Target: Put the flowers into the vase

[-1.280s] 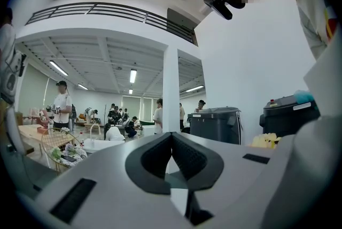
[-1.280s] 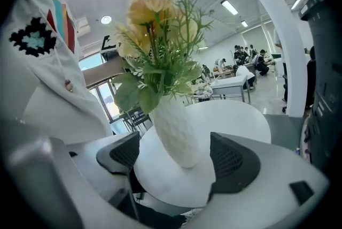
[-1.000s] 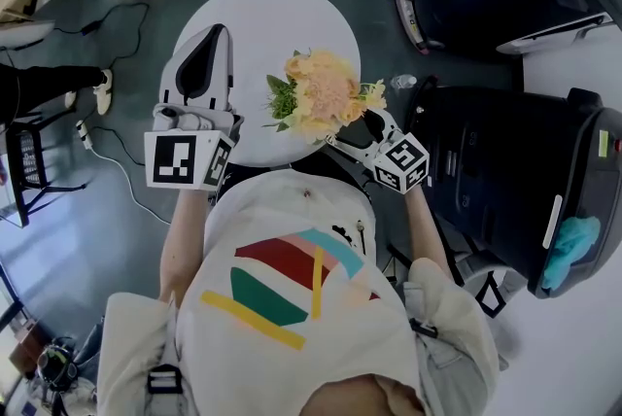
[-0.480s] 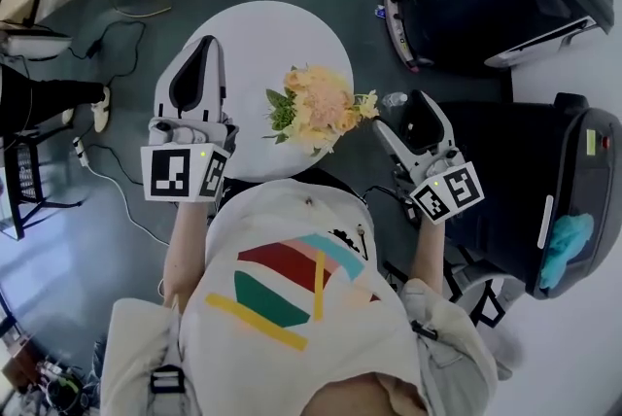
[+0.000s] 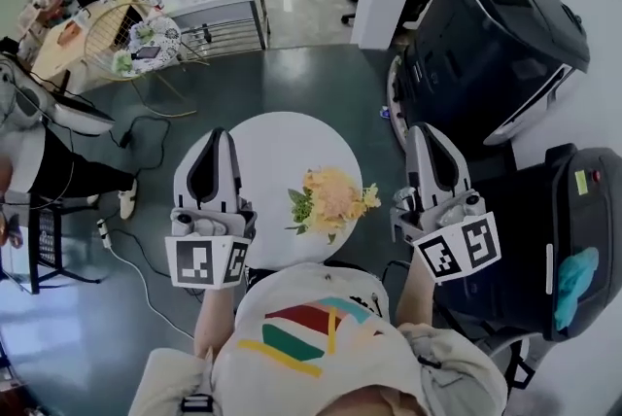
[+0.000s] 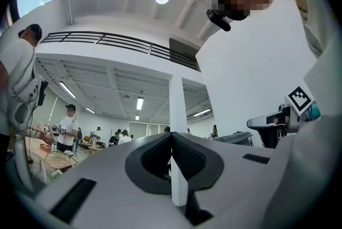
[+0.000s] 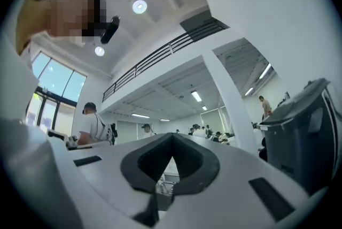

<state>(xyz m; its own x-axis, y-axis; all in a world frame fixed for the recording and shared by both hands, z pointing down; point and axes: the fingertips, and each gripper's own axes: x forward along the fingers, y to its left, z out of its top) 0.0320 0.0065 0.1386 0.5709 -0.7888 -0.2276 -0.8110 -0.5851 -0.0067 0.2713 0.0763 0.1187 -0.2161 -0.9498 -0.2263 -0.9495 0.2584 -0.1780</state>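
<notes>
Both the left claw [image 5: 222,140] and right claw [image 5: 426,132] are clenched empty, having lifted clear of the flowers [image 5: 332,198] on the worktop [image 5: 262,142]; placement appears complete.

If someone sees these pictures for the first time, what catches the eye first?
The bunch of peach and yellow flowers with green leaves stands out on the near right part of the round white table. The left hand-held gripper and the right hand-held gripper flank it, both with jaws together and empty. Big black rounded objects fill the right side.
</notes>
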